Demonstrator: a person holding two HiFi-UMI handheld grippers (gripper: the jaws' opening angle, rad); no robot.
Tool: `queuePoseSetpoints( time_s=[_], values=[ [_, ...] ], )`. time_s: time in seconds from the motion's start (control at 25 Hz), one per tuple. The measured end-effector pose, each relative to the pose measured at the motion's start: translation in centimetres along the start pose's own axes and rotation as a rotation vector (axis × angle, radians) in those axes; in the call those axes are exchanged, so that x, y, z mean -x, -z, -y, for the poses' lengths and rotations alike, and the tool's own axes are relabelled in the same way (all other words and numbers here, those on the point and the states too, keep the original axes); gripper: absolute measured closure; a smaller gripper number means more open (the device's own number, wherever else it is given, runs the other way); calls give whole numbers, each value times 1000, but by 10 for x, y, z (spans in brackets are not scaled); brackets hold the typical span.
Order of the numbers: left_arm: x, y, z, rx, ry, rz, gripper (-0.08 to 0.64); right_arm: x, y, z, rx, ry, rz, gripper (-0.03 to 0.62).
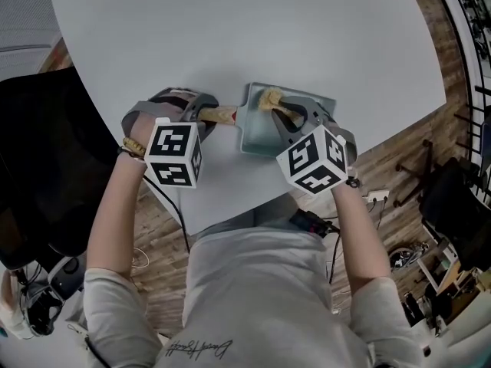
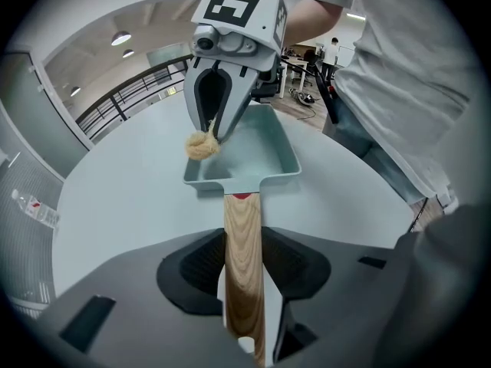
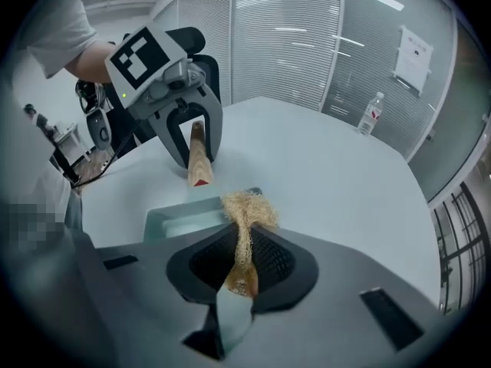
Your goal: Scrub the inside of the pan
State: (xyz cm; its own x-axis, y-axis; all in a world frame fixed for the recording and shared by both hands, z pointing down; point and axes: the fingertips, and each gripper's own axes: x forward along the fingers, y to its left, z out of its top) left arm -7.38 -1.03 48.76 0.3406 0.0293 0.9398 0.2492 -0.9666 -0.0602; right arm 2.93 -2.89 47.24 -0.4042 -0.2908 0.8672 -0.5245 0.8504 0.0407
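A square pale-teal pan lies on the grey table, its wooden handle pointing left. My left gripper is shut on that handle, both pads against the wood. My right gripper is shut on a tan fibre scrubber, pinched between its pads. The scrubber's frayed tuft hangs over the pan near its far rim. In the left gripper view the scrubber sits at the pan's far left corner under the right gripper. Whether it touches the pan is unclear.
A water bottle stands far back on the table. A black chair is to the left of the table. Cables and clutter lie on the wooden floor to the right. The table's near edge runs just below the pan.
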Motion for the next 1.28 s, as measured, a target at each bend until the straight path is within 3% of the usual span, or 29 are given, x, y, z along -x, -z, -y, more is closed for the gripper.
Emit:
queuePoseSetpoints(
  time_s=[0.4,0.64,0.88,1.28],
  values=[
    [0,-3,2,-10,11,-1,405,-42,3,-5,169,-47,-160,528],
    [1,-4,0,-6,6,-8,405,-45,4,-5,194,-119,-250,528],
    [1,-6,0,20,7,-15,405,-43,6,-10,235,-138,-283,528],
    [2,-7,-2,39,-2,-34,405,-26,23,-68,241,-299,-332,528]
  ],
)
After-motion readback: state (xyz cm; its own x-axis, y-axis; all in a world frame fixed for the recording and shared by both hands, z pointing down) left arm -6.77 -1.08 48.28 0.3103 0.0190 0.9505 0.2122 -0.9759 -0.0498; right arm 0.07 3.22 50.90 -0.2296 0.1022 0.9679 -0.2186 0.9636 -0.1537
